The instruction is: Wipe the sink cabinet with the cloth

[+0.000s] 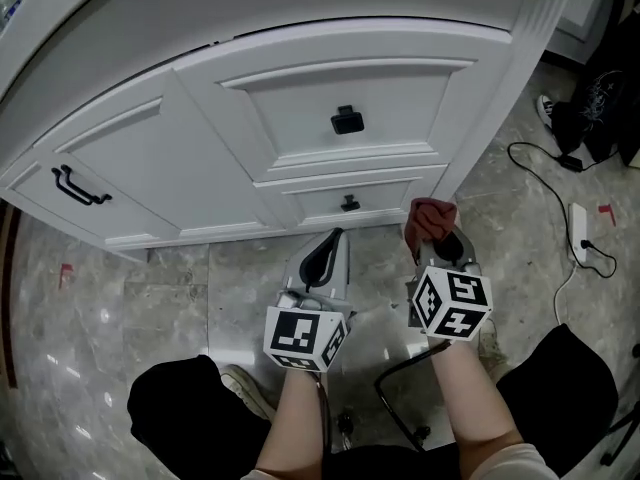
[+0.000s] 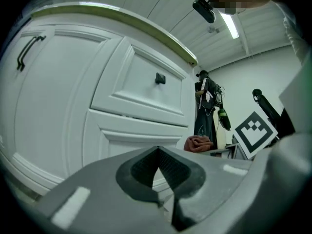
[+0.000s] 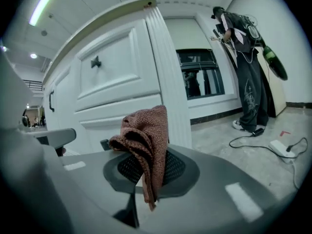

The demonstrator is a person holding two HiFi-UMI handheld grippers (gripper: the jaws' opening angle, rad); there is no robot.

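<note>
Fingers of the left gripper sit pressed together, empty; the right gripper pinches the bunched cloth, held at its 12 o'clock near the base of the sink cabinet, seemingly not touching it, so the wiping looks yet to start

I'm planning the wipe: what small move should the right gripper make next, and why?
Probably ease the right gripper forward until the cloth meets the cabinet by its lower drawer: the fingers are shut on the cloth, which seems to hang just short of the white front.
</note>
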